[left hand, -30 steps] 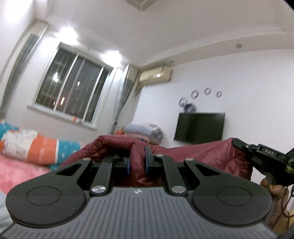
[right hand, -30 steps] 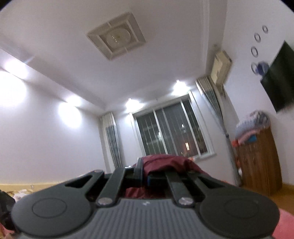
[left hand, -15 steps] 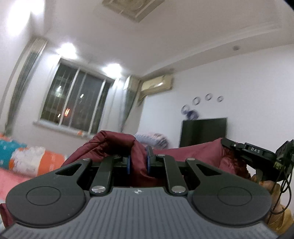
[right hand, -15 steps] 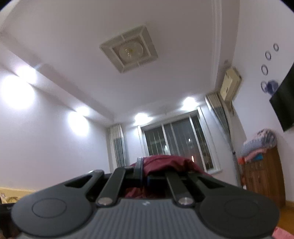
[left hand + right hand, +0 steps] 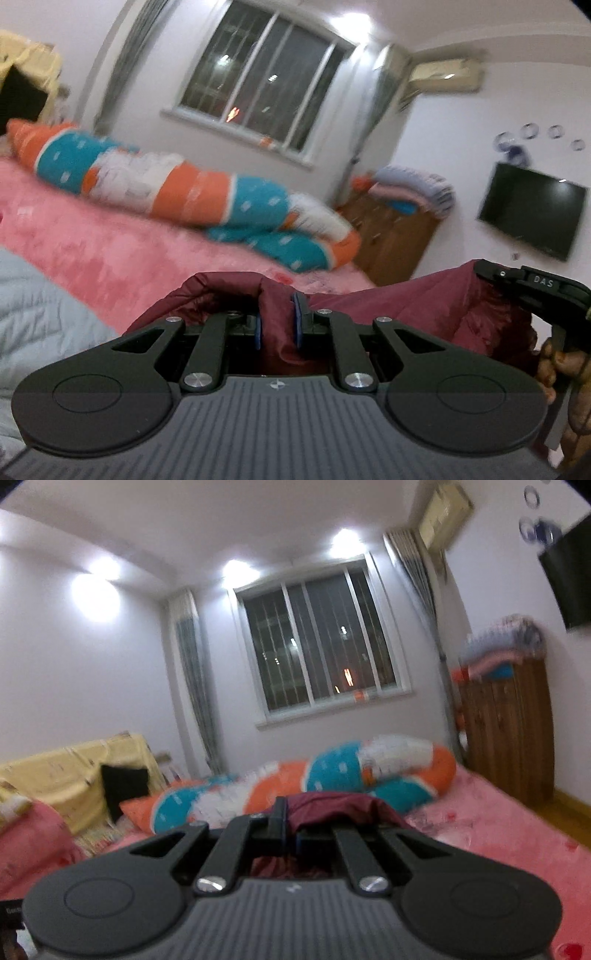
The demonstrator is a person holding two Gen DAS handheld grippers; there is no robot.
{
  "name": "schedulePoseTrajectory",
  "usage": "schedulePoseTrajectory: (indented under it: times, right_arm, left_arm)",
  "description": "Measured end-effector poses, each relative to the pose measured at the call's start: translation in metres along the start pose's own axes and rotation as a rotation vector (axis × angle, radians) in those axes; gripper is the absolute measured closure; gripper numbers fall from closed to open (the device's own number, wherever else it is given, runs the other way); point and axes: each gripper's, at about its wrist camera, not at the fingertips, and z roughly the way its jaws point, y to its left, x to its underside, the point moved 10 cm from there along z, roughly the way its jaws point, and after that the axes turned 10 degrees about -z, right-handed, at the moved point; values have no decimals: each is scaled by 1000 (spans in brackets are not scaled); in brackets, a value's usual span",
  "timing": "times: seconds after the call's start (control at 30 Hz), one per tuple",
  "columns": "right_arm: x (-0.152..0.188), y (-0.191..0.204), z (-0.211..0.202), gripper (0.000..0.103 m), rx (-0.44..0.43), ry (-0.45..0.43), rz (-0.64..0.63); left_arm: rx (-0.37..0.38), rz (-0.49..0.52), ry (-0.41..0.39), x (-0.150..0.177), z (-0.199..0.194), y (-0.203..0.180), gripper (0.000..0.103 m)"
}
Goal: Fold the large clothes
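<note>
Both grippers clamp the same maroon coat [image 5: 406, 306]. Low in the left wrist view, the left gripper [image 5: 277, 325] pinches a fold between blue pads [image 5: 297, 325], and the cloth stretches toward the lower right, where the right gripper [image 5: 532, 291] bites its far end. In the right wrist view the right gripper [image 5: 290, 830] grips a bunched edge at lower centre. Behind lie a pink bed [image 5: 122, 254] and a striped quilt [image 5: 207, 199].
</note>
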Motion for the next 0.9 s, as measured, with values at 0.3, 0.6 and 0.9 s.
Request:
schedulePoseTrajectory:
  times: [0.3,0.6,0.9]
  right_arm:
    - [104,-11,100,101,41,182,-7]
    - [160,-26,133,55,104,310,41]
    - [173,-58,80,25,165,285,157]
  left_arm:
    - [-136,-12,125,36,92,81,86]
    - [-209,12,192,49,129,111,73]
    - [-215,74,176,47,105,108,30]
